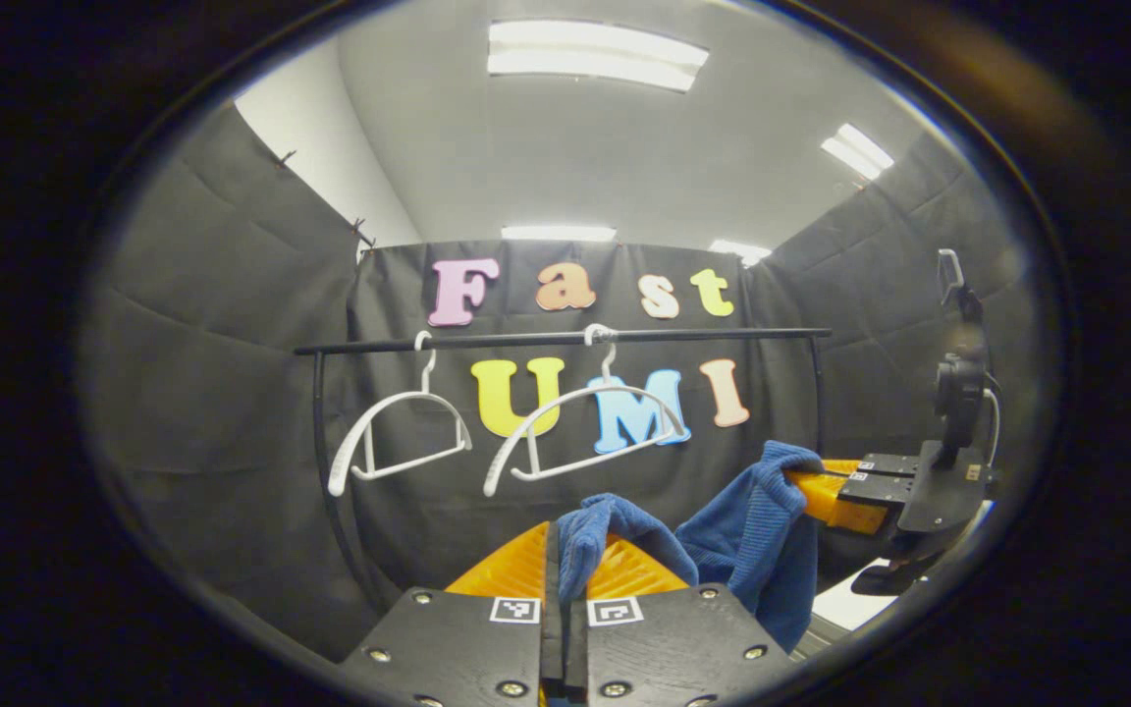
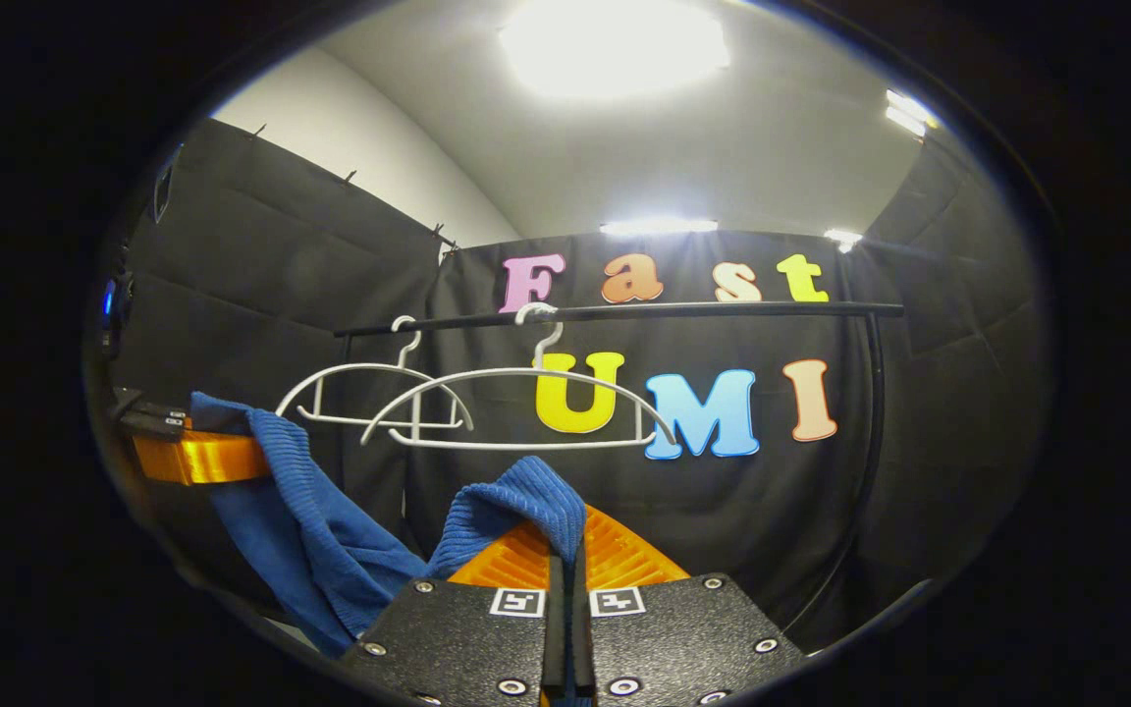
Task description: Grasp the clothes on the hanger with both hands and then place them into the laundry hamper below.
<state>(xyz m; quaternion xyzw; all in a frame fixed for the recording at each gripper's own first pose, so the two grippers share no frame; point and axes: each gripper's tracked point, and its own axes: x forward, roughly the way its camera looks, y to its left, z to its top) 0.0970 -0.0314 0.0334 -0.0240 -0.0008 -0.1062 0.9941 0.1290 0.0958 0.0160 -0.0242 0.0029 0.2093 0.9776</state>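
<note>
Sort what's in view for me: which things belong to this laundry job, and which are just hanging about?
Job things:
- blue knitted garment, off the hangers, slung between both grippers
- left gripper, shut on one edge of it
- right gripper, shut on the other edge

Just about:
- two bare white hangers
- black clothes rail
- ceiling lights

No readable words, brands or numbers stand on anything here. The only signs are small square black-and-white coded markers: a pair on the left tool (image 1: 565, 574) body in the left gripper view, and a pair on the right tool (image 2: 565, 565) body in the right gripper view; they spell nothing
</note>
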